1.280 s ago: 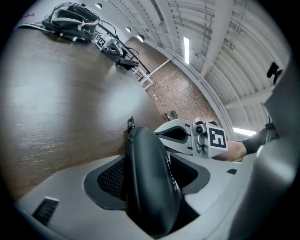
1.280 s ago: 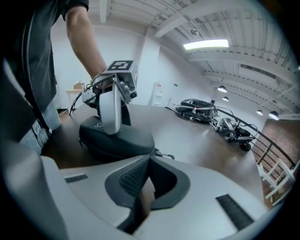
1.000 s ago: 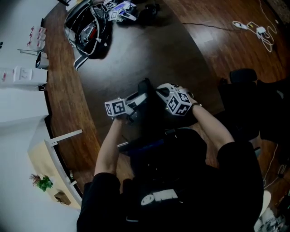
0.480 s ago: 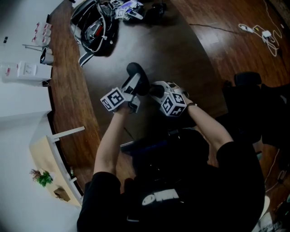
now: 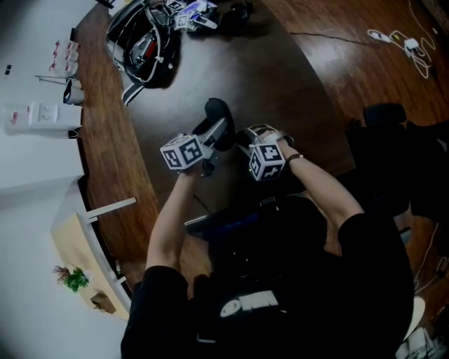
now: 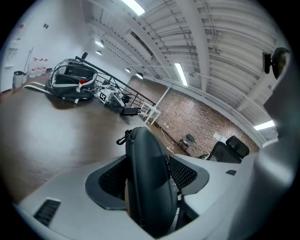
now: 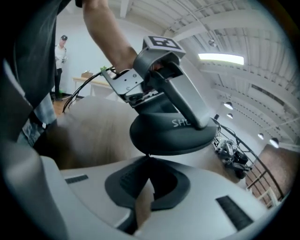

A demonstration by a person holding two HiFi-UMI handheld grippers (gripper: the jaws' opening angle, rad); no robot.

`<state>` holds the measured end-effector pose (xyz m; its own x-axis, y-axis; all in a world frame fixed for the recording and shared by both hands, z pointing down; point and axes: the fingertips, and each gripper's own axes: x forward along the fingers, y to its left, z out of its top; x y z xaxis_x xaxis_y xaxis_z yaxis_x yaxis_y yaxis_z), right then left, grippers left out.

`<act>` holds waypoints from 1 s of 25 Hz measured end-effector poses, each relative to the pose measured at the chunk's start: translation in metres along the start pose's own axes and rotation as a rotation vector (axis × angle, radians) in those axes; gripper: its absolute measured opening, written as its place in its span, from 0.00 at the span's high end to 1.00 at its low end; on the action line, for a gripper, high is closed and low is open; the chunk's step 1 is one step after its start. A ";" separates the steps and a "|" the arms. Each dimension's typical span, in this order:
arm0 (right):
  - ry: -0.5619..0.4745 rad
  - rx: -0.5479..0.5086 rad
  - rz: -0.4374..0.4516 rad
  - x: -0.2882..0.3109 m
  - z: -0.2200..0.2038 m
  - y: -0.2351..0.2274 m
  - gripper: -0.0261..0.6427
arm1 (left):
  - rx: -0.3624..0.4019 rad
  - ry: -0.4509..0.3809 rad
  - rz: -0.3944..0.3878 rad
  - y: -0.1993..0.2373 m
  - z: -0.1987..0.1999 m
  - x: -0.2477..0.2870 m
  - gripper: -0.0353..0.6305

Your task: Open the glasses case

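Observation:
A black zip-up glasses case [image 5: 217, 119] is held above the dark table [image 5: 280, 77], standing on edge. My left gripper [image 5: 218, 134] is shut on it. In the left gripper view the case [image 6: 150, 178] fills the gap between the mesh pads [image 6: 110, 180]. My right gripper [image 5: 239, 141] comes in from the right against the case's near end. In the right gripper view its jaws [image 7: 149, 159] have just closed, and their tips meet on a small dark zipper pull [image 7: 149, 155] at the rim of the case [image 7: 173, 136].
A black bag [image 5: 144, 49] and spare marker-cube grippers [image 5: 193, 14] lie at the table's far side. White boxes [image 5: 38, 116] stand at the left. A black chair [image 5: 382, 119] is at the right, and a white cable [image 5: 403, 45] lies on the wood floor.
The left gripper has lifted and rolled the case, carrying it a little away from me. The right gripper has followed and rolled, and now sits against the case's end.

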<state>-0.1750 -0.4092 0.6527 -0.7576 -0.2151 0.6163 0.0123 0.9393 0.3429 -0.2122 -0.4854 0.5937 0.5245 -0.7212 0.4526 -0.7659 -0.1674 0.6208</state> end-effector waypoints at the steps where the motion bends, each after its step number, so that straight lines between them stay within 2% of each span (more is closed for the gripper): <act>1: 0.010 -0.016 0.006 0.001 -0.001 0.000 0.96 | 0.016 0.020 0.003 -0.001 -0.003 0.000 0.52; 7: 0.061 -0.013 0.000 -0.001 -0.009 -0.018 0.95 | 0.084 0.105 -0.003 -0.003 -0.019 0.002 0.52; 14: 0.125 -0.054 -0.020 -0.001 -0.021 -0.050 0.95 | 0.276 0.265 0.004 -0.010 -0.043 0.001 0.53; 16: 0.130 -0.064 -0.041 -0.003 -0.020 -0.062 0.95 | 0.378 0.357 0.006 -0.011 -0.057 -0.001 0.53; 18: 0.128 -0.139 -0.053 -0.007 -0.012 -0.070 0.95 | 0.492 0.455 0.002 -0.012 -0.072 -0.002 0.53; 21: 0.145 -0.358 -0.035 -0.007 -0.007 -0.066 0.95 | 0.671 0.590 0.005 -0.009 -0.082 -0.005 0.53; 25: 0.177 -0.634 0.027 -0.007 -0.005 -0.042 0.95 | 1.010 0.869 -0.012 0.000 -0.088 -0.013 0.53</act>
<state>-0.1672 -0.4487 0.6370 -0.6337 -0.2847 0.7193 0.4528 0.6174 0.6433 -0.1866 -0.4168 0.6440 0.3093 -0.1192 0.9435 -0.4994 -0.8646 0.0545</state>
